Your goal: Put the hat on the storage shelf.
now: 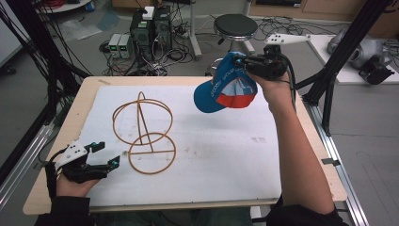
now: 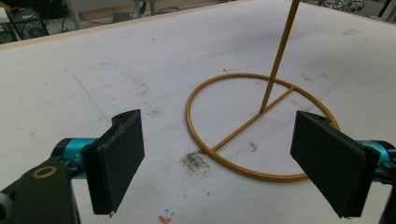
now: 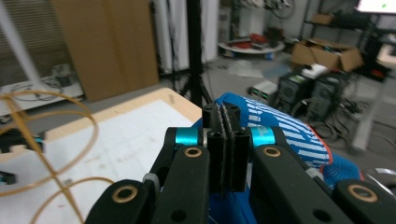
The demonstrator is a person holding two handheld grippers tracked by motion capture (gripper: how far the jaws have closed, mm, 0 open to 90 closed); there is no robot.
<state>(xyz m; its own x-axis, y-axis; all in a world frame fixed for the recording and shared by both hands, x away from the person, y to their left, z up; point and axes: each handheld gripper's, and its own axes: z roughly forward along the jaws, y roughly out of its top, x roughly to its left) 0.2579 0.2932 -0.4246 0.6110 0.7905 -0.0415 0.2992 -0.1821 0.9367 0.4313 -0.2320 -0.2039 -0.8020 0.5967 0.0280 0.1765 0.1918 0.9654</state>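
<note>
**Cap clamped in right gripper, left gripper idle**

Your right gripper [image 3: 226, 140] has its jaws pressed together on the fabric of the blue cap [image 1: 225, 87], holding it in the air over the far right part of the counter [image 1: 226, 188]. The cap hangs off the gripper, clear of the surface. Your left gripper [image 1: 102, 154] rests near the front left corner, jaws spread wide, holding nothing, just beside the base ring of the yellow wire stand [image 1: 143, 132].

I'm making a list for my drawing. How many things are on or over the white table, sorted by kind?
Caps: 1, the blue cap held up by the right tool
Wire stands: 1, the gold stand
Tools: 2, with the left tool open near the stand
Total: 4
</note>
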